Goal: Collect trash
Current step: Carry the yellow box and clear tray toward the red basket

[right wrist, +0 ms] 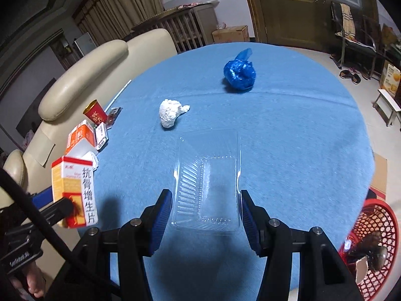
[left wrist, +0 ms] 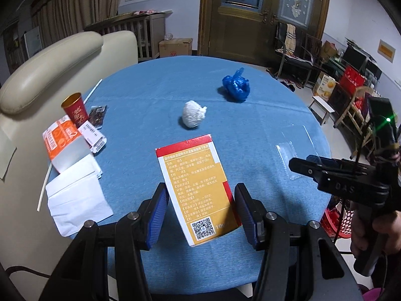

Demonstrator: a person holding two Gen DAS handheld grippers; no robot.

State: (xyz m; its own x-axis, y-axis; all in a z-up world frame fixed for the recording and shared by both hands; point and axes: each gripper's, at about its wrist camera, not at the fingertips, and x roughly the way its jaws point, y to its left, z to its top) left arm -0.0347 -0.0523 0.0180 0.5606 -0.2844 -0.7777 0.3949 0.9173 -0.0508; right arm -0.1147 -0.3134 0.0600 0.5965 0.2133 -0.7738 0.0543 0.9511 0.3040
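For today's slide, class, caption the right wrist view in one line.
Right gripper brackets a clear tray on the blue table; left gripper holds a medicine box.

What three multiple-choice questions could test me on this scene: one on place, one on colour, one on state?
1. Where is the red basket? A on a chair; B on the floor beside the table; C on the sofa.
2. What colour is the crumpled bag? A green; B blue; C black.
3. How does the red cup stand? A upright; B on its side; C upside down.
Answers: B, it sits low, past the table's edge; B, it is shiny blue plastic; A, its open mouth faces up.
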